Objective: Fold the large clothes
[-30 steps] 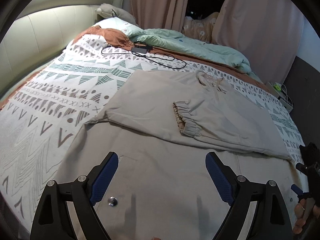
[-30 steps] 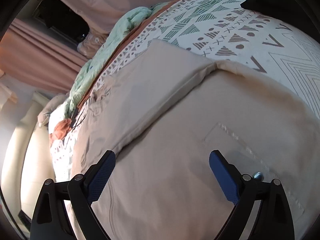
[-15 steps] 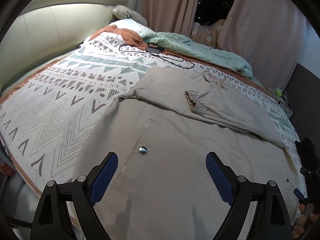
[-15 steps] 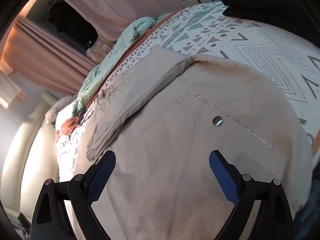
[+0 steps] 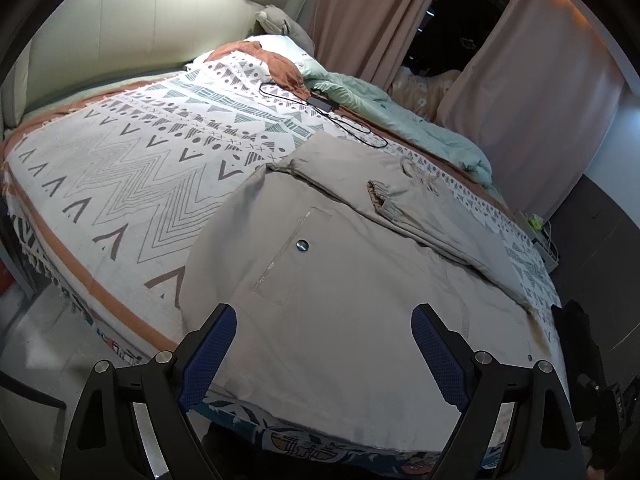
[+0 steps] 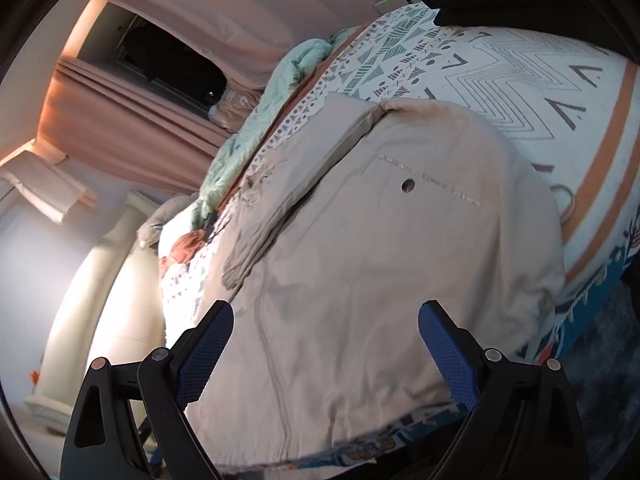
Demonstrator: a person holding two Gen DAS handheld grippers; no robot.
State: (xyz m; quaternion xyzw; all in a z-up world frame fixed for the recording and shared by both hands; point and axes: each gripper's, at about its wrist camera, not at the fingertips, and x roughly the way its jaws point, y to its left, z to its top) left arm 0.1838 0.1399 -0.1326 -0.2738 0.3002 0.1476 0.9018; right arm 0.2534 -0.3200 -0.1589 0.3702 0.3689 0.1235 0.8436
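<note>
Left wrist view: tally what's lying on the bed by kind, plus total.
Beige jacket, spread flat, sleeve folded across: 1
Patterned bedspread: 1
Mint green duvet, bunched at the far side: 1
Rust-coloured cloth: 1
Black charger with cable: 1
Grey plush toy by the headboard: 1
Total: 6

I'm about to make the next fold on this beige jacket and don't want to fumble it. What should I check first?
1. Left gripper open, empty: ok.
2. Right gripper open, empty: ok.
3. Beige jacket lying flat on the patterned bedspread: ok.
4. Sleeve already folded across the jacket: ok.
5. Black cable clear of the jacket: ok.
6. Near hem fully on the bed: not ok, it hangs over the edge.
</note>
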